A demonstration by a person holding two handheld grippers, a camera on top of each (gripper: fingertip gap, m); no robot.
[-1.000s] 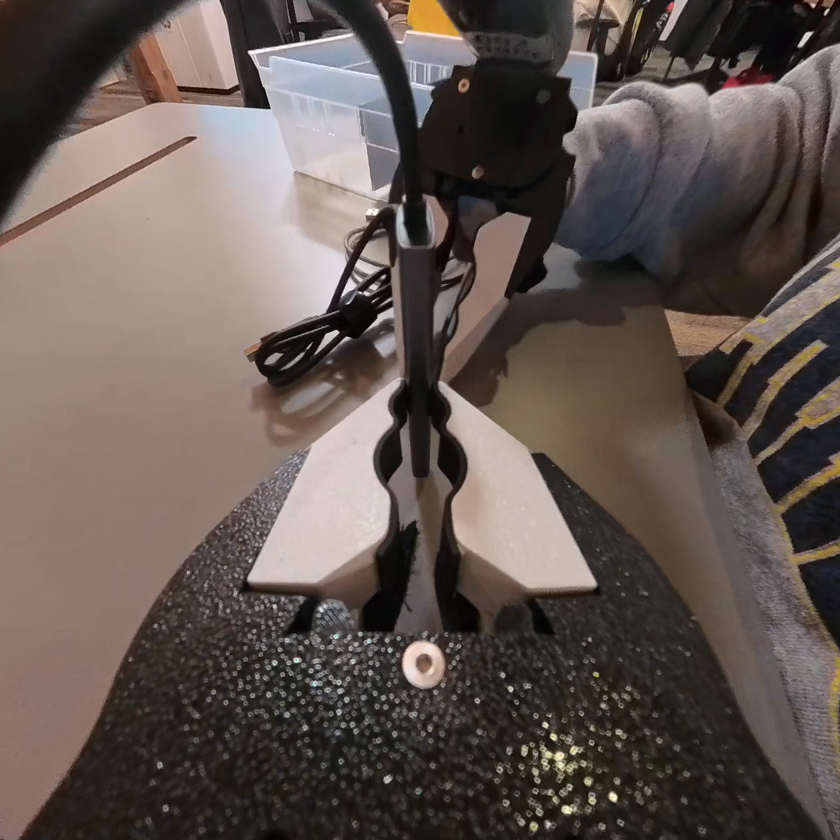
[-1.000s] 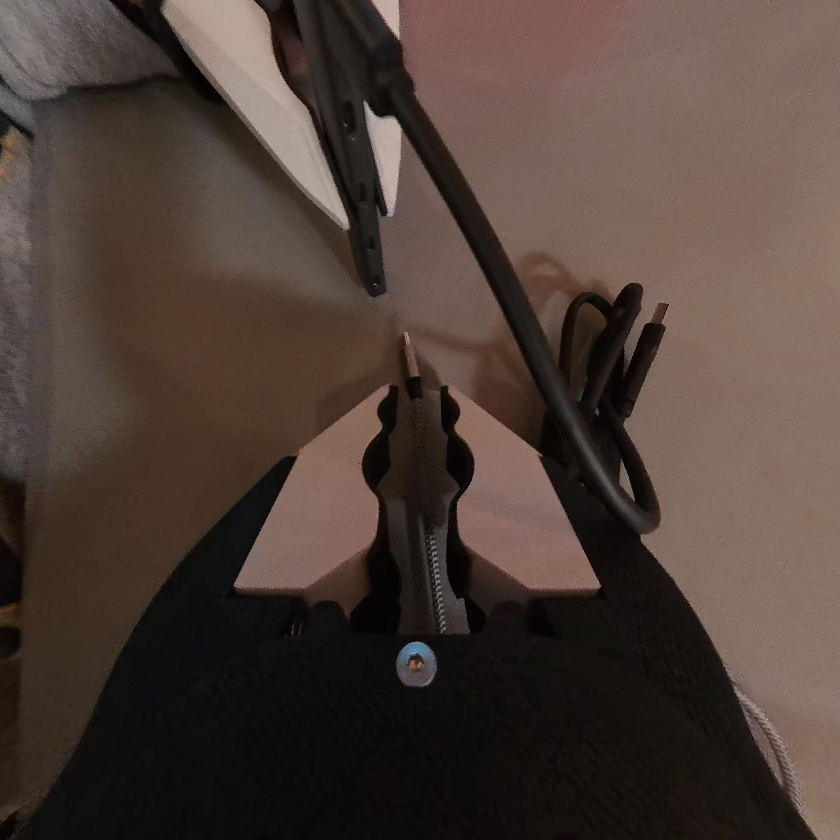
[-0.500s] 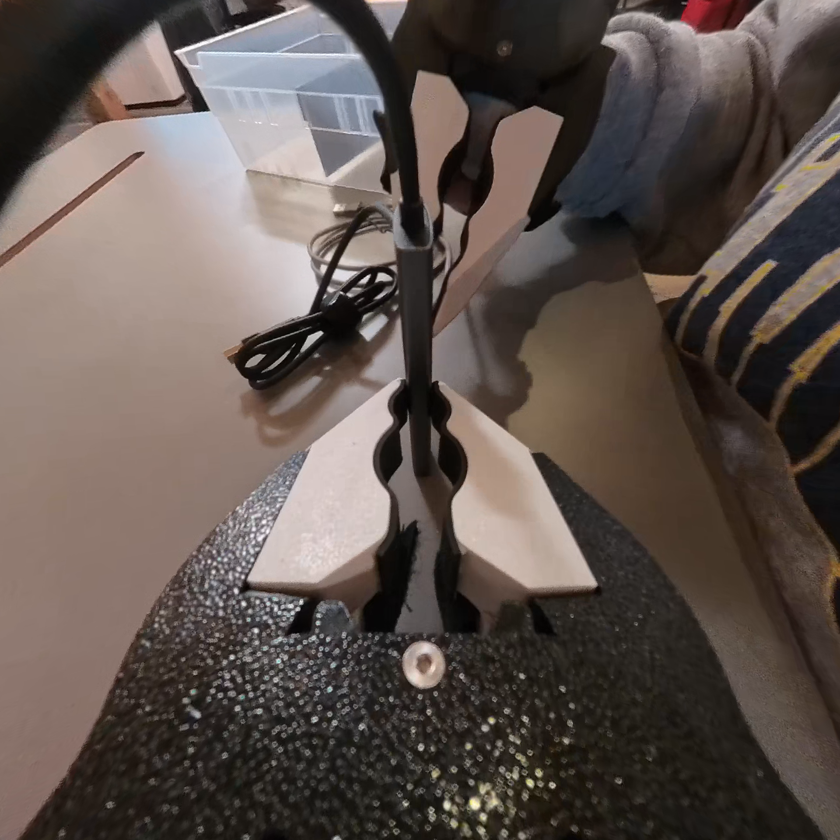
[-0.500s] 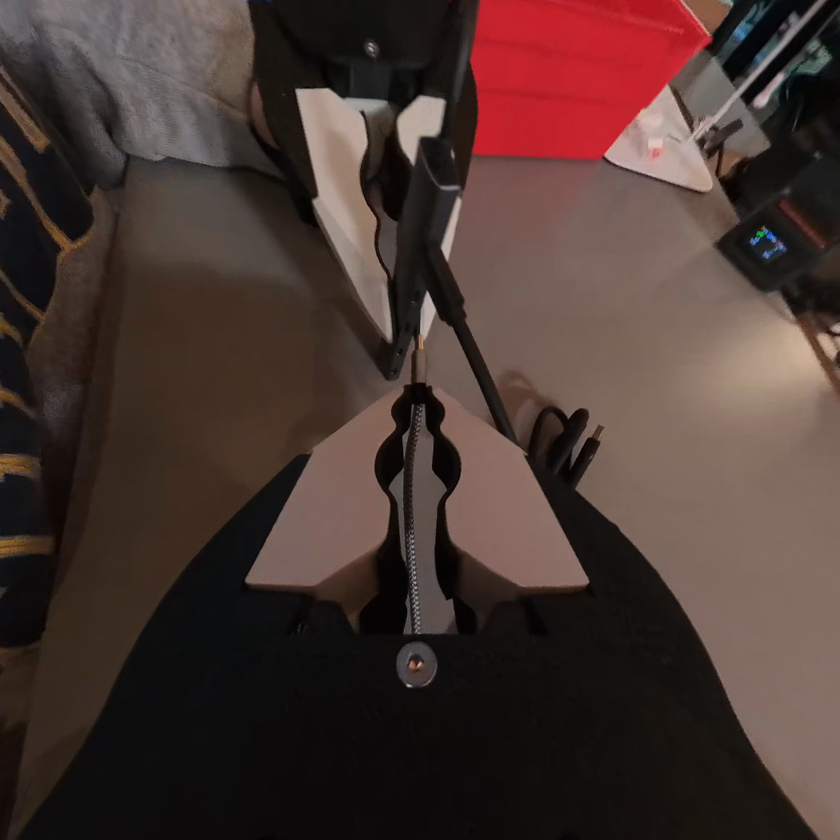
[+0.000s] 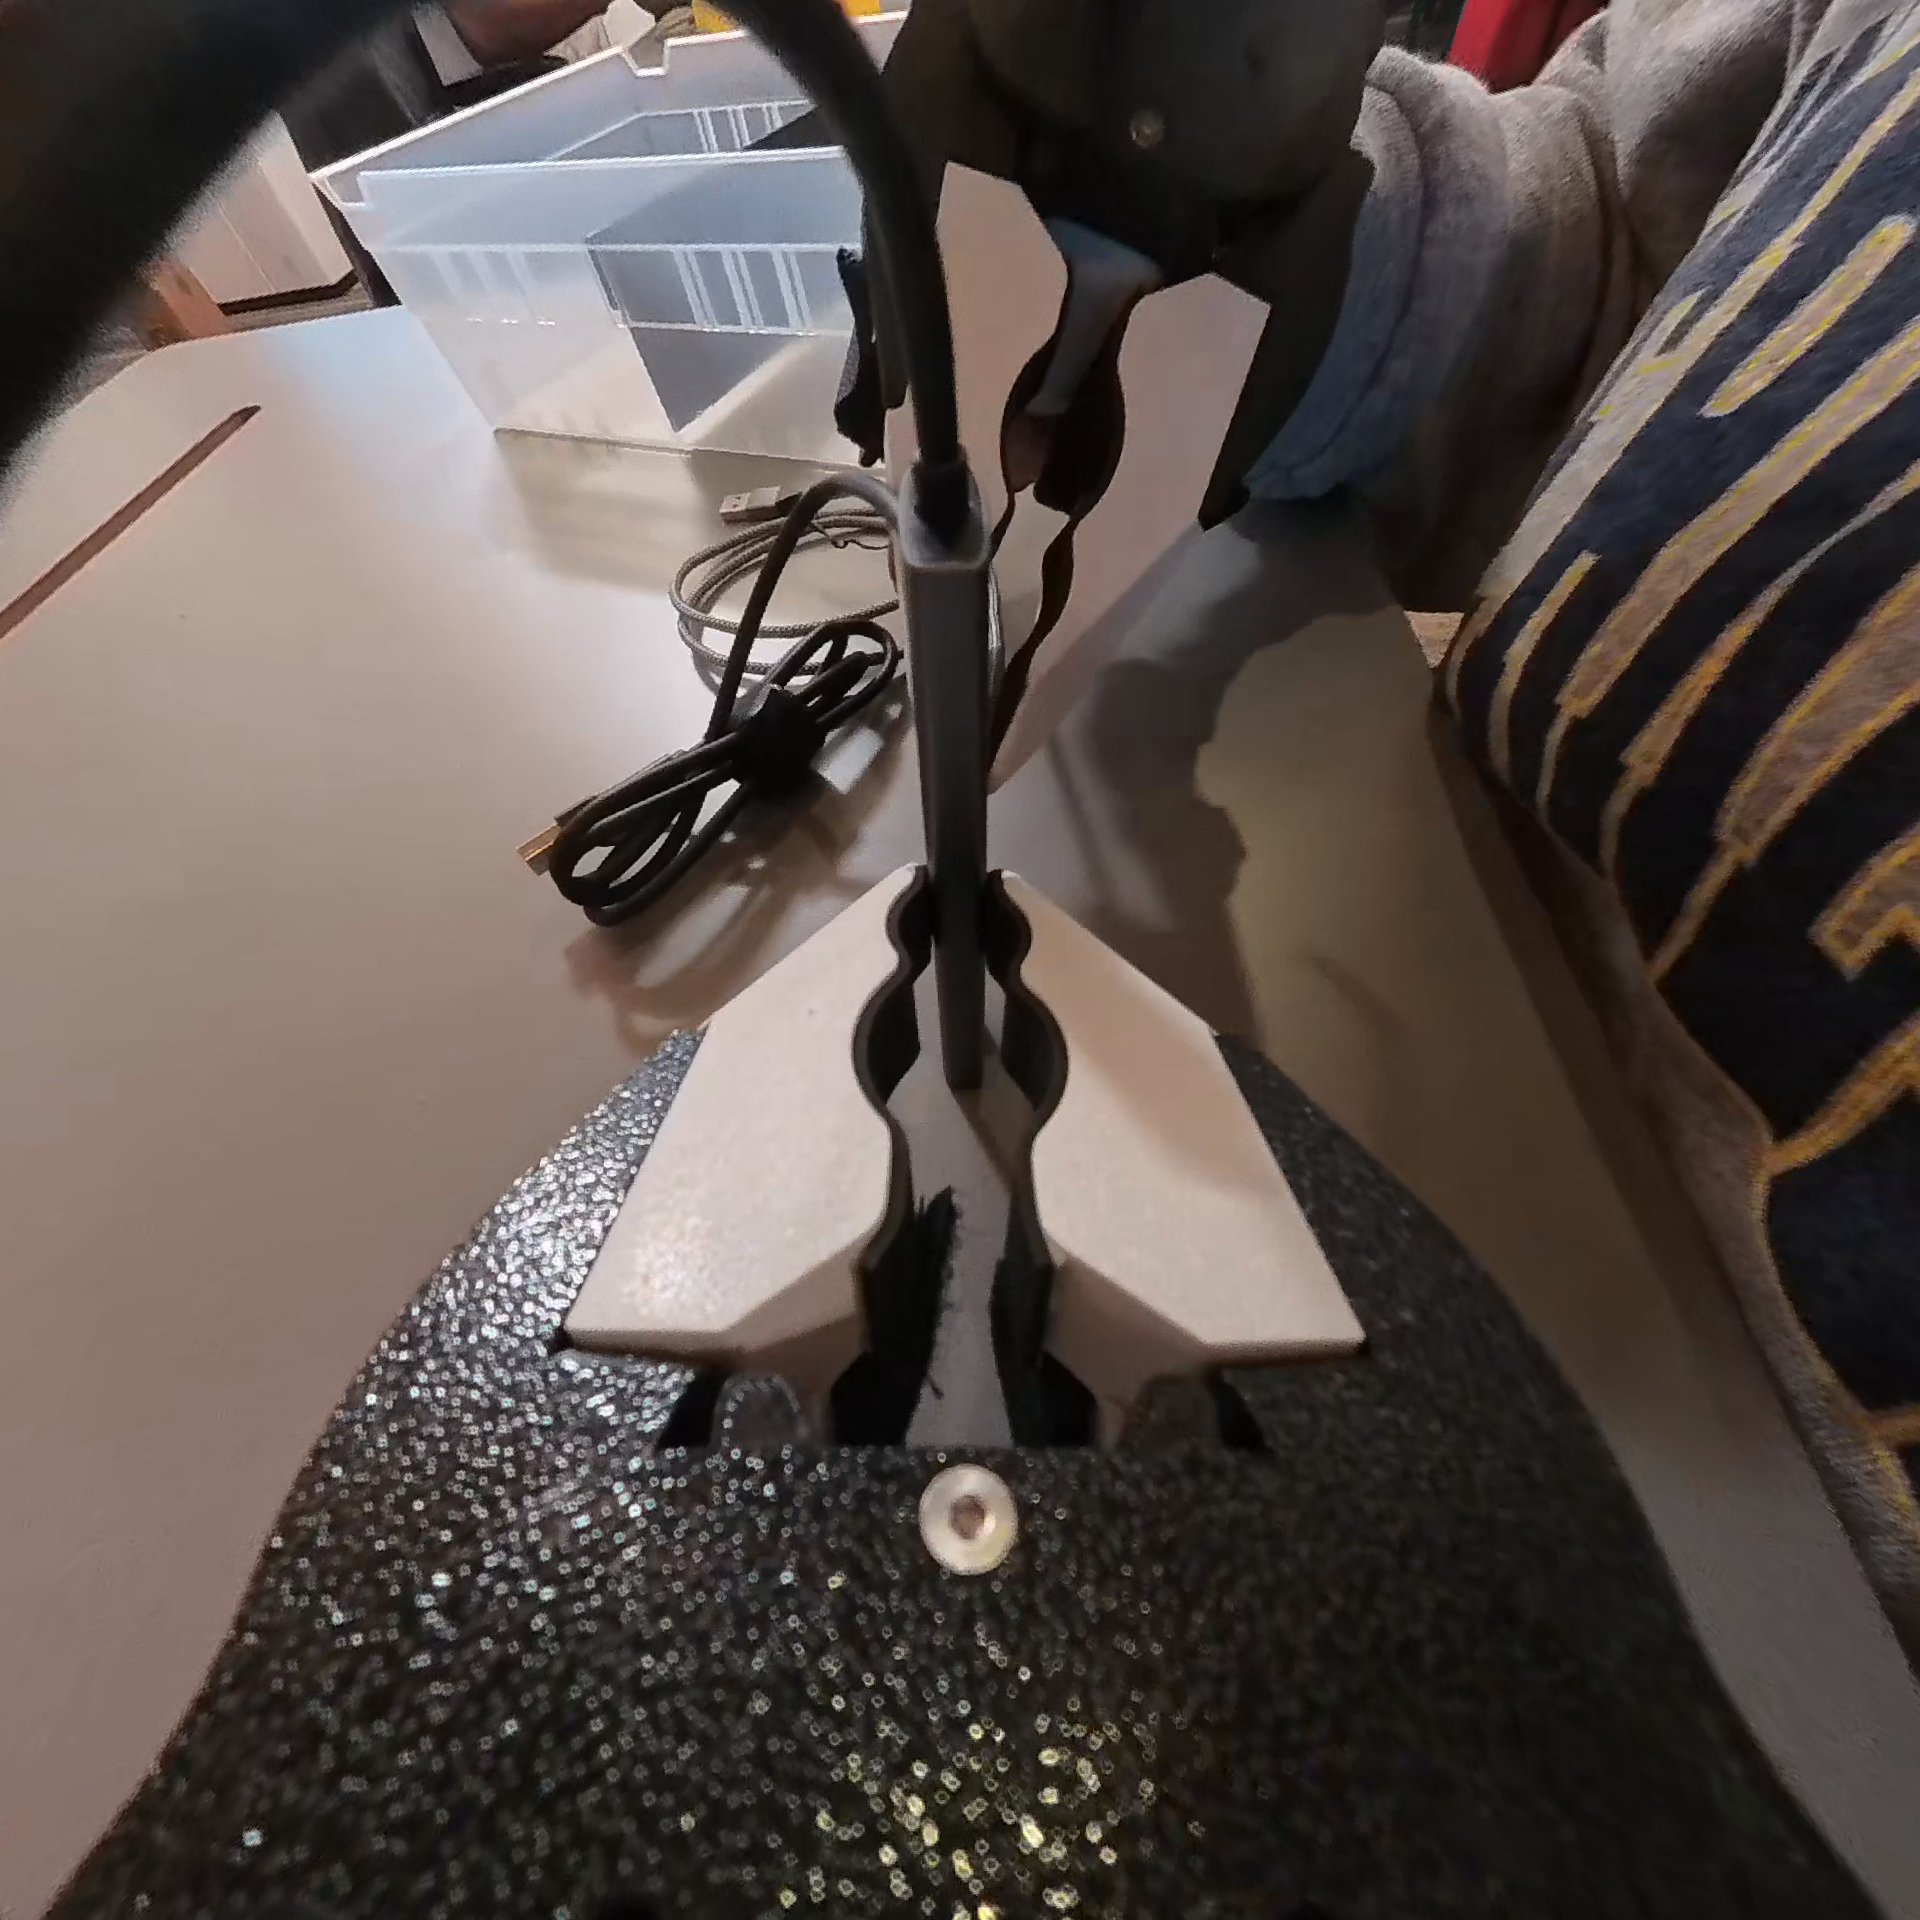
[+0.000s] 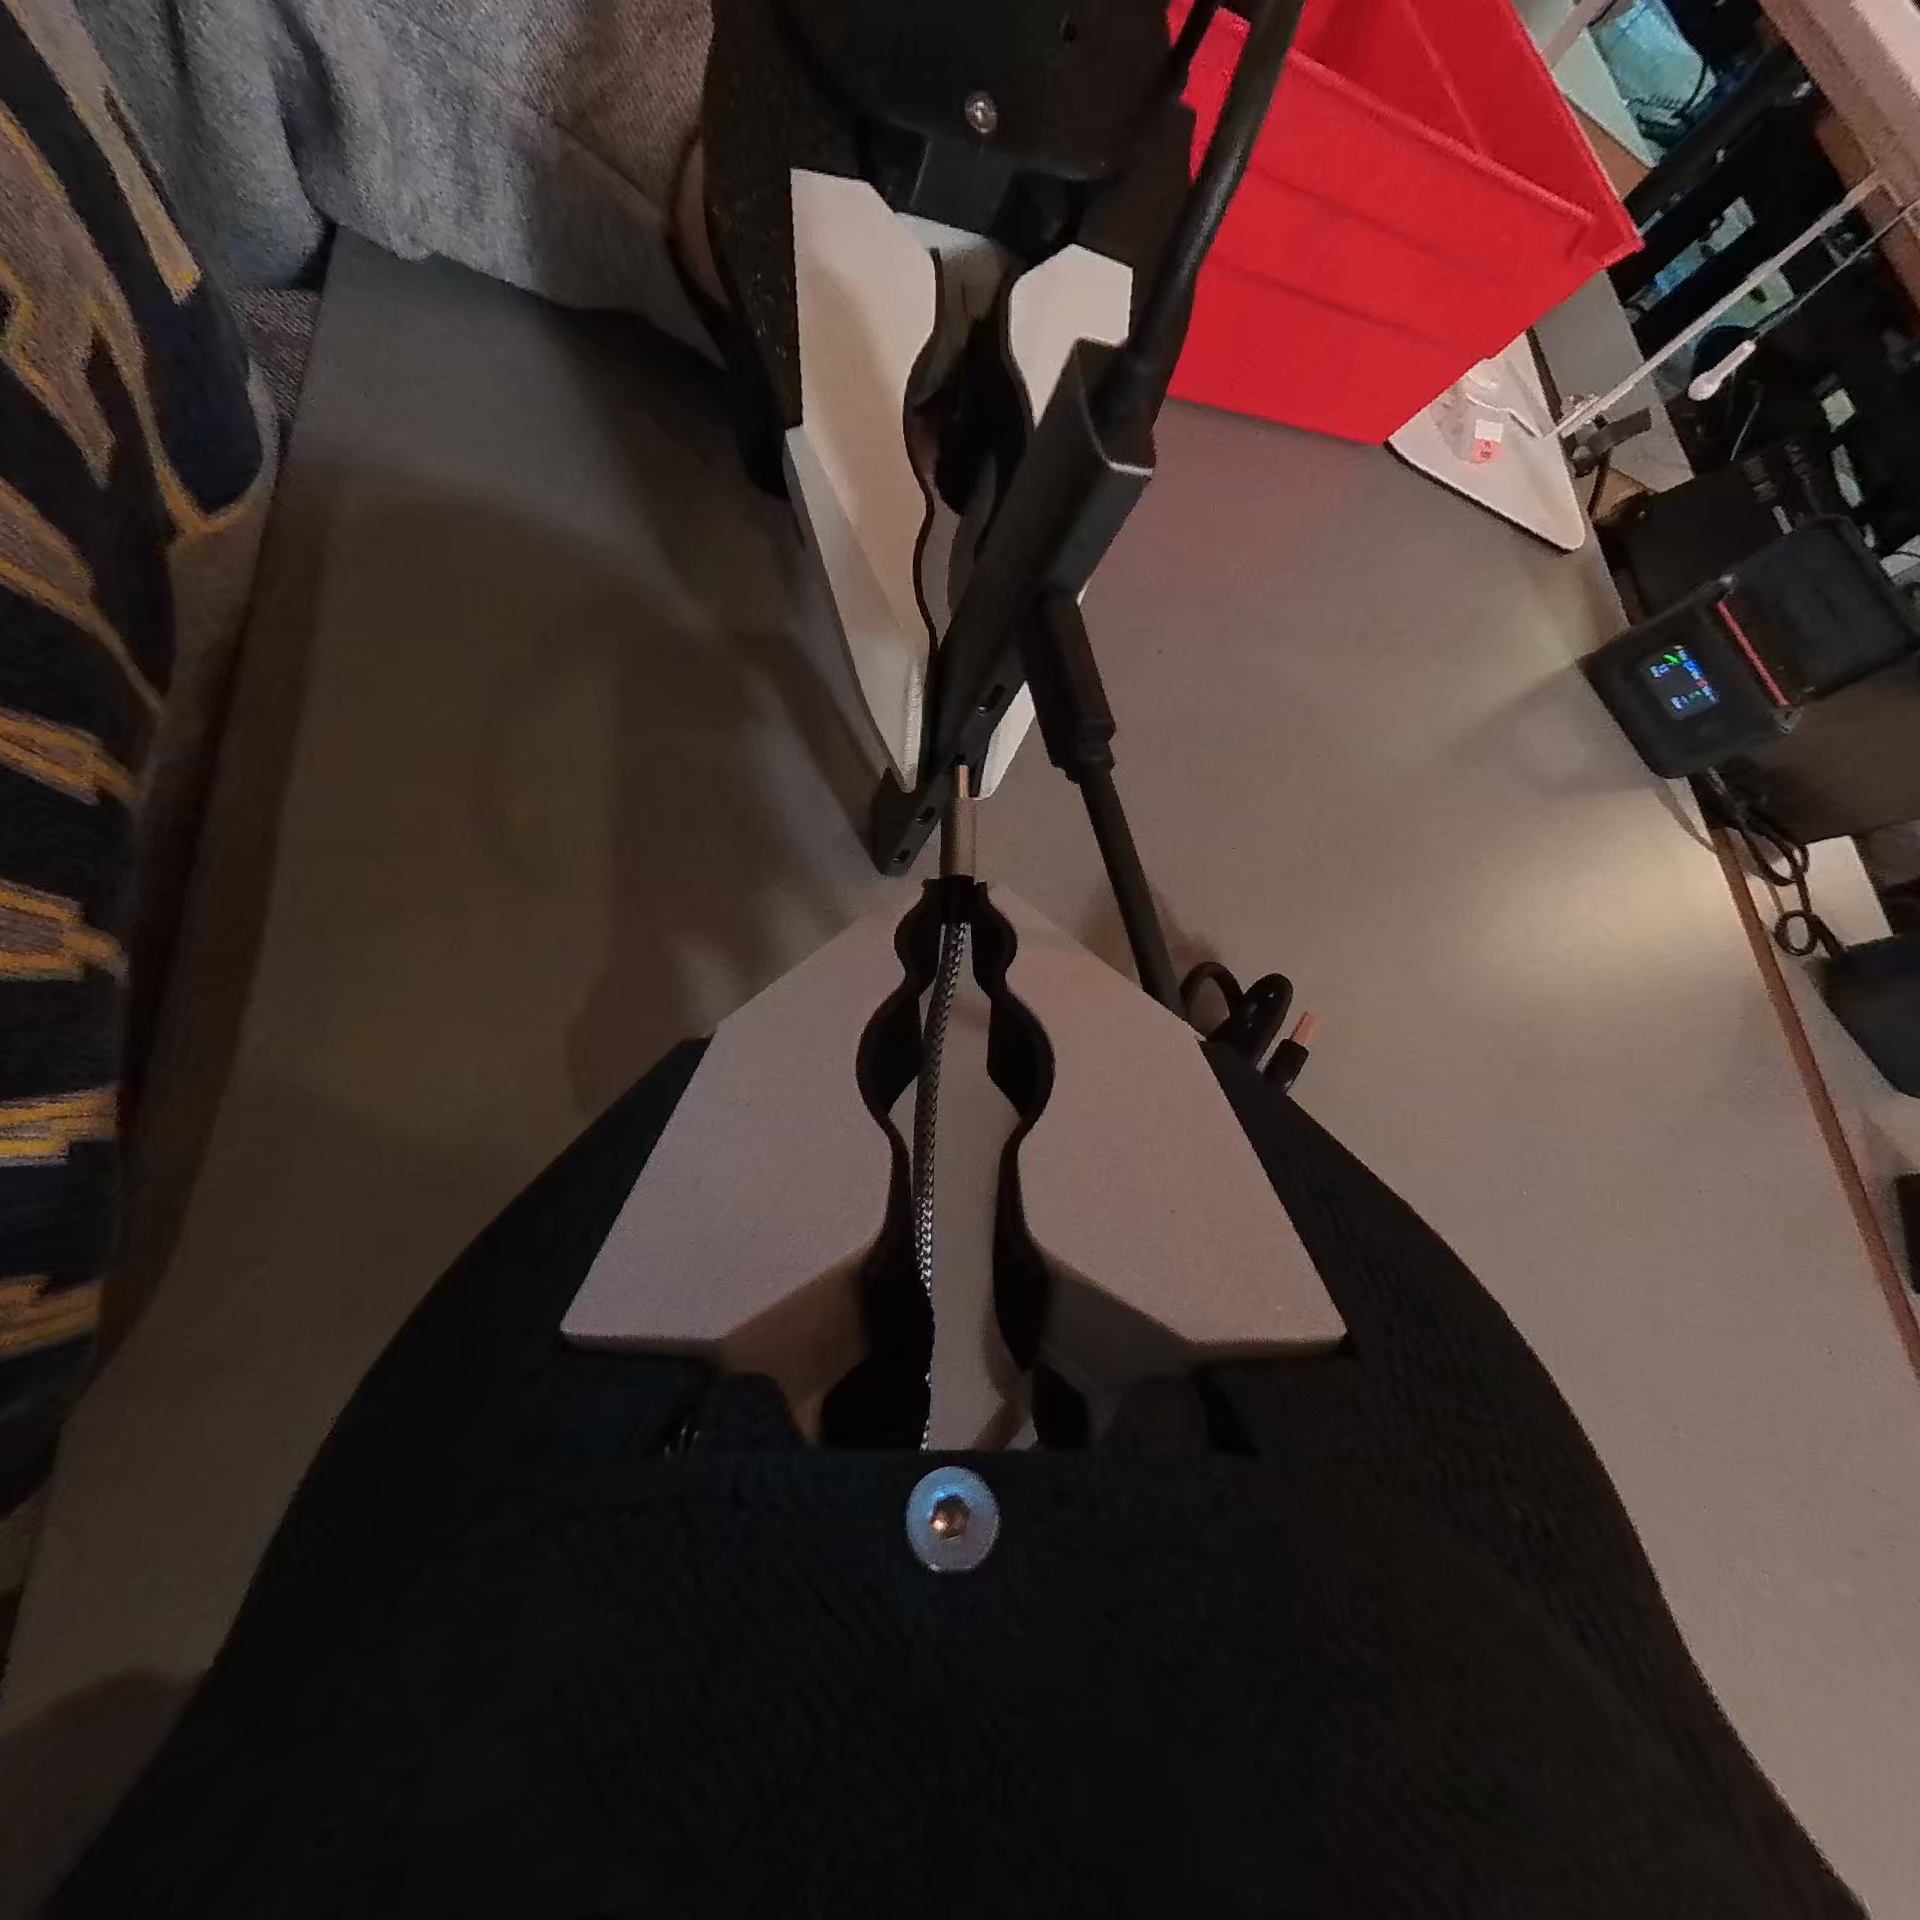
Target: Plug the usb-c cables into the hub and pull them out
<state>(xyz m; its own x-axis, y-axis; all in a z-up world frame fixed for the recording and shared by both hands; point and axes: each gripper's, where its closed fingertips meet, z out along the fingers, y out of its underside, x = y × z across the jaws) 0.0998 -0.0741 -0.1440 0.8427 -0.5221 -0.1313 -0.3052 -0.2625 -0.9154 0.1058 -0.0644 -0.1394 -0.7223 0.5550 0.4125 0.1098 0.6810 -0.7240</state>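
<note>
My left gripper [image 5: 961,899] is shut on a slim grey hub [image 5: 951,717] and holds it on edge above the table; the hub's thick black lead [image 5: 894,208] arcs up and over. In the right wrist view the hub [image 6: 1039,561] slants down out of the left gripper [image 6: 951,769]. My right gripper [image 6: 961,894] is shut on the plug [image 6: 961,836] of a braided usb-c cable [image 6: 930,1091]. The plug's metal tip meets the hub's ported edge near its lower end; how deep it sits is hidden. The right gripper [image 5: 1039,665] shows beyond the hub.
A tied black cable bundle [image 5: 717,790] and a grey braided coil [image 5: 748,592] lie on the beige table [image 5: 260,831], before a clear bin [image 5: 582,281]. A red bin [image 6: 1403,229] and a black device with a screen [image 6: 1704,675] stand at the far side. A grey sleeve [image 5: 1507,260] and patterned cloth [image 5: 1714,623] border the table's edge. Both grippers' tips are close together, under 4 cm apart.
The two grippers have come together. The right gripper's plug, a short way from the hub a second ago, now touches the hub's edge. The hub has tilted more upright.
</note>
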